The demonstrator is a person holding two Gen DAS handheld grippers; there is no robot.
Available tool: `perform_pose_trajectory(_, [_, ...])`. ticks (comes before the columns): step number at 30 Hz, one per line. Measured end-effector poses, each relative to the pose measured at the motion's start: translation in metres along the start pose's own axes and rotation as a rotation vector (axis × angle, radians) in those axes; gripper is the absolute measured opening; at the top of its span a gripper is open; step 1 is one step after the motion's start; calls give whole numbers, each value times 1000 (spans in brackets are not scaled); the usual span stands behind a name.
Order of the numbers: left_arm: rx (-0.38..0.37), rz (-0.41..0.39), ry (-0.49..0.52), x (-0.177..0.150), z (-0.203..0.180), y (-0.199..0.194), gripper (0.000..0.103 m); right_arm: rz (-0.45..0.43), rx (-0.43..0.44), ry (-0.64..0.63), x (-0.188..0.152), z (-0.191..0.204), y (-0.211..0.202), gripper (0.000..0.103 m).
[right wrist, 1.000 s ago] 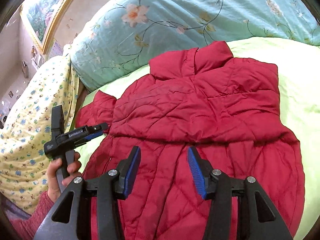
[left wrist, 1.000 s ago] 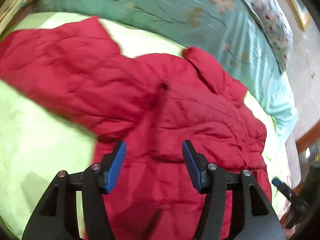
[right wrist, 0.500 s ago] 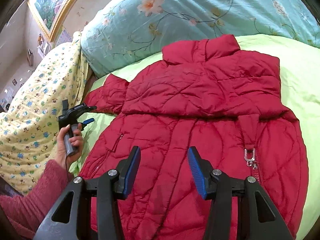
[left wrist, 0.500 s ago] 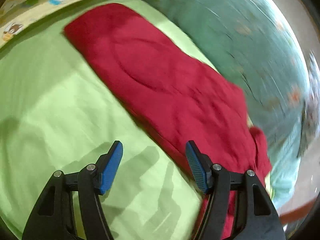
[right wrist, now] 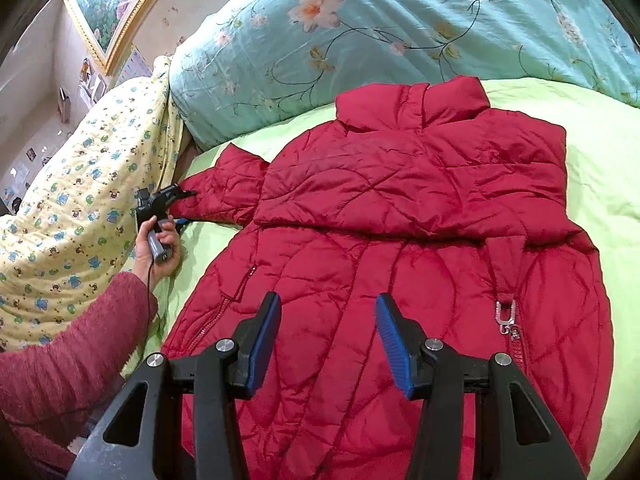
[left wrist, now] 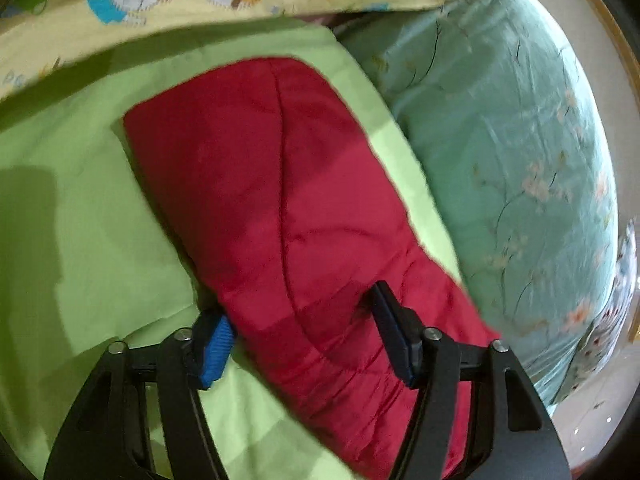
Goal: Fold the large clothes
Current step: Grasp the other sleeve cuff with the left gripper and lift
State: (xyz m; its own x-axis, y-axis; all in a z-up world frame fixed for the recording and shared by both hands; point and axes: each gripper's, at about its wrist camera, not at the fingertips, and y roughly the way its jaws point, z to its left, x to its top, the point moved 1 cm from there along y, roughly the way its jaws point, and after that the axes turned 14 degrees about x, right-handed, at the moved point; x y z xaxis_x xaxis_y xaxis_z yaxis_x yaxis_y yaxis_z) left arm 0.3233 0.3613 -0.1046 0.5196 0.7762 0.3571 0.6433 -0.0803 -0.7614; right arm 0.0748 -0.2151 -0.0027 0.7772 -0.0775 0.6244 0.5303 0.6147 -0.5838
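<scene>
A red quilted jacket [right wrist: 400, 240] lies on a lime-green sheet [right wrist: 600, 184], collar toward the pillows, one sleeve folded across its chest. Its other sleeve [left wrist: 280, 184] stretches out to the left. My left gripper [left wrist: 300, 320] is open with its jaws on either side of that sleeve, one pad on the sheet and one on the fabric; it also shows in the right wrist view [right wrist: 168, 200] at the sleeve end. My right gripper [right wrist: 326, 340] is open and empty above the jacket's lower front, left of the zipper pull [right wrist: 506, 316].
A teal floral duvet [right wrist: 380, 32] is piled behind the jacket. A yellow cartoon-print blanket [right wrist: 80, 184] lies to the left. A framed picture [right wrist: 108, 0] hangs on the wall. The person's red-sleeved arm [right wrist: 72, 344] reaches in at lower left.
My left gripper has swung from the jacket body out to the left sleeve and now straddles it. My right gripper has drawn back slightly, showing more of the jacket and the zipper.
</scene>
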Motion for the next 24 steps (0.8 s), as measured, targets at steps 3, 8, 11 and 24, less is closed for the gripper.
perform_pose_trajectory(3, [-40, -30, 54, -3, -12, -16, 15, -7, -4, 12, -2, -4, -2, 52])
perform_pose_trajectory(8, [-114, -93, 157, -23, -35, -62, 10, -13, 13, 25, -3, -7, 0, 52])
perform_pose_trajectory(11, [-152, -119, 227, -44, -55, -89, 10, -19, 26, 24, -3, -8, -1, 52])
perform_pose_trajectory(24, [-330, -162, 548, -153, -161, -161, 8, -76, 25, 110, -4, -43, -20, 52])
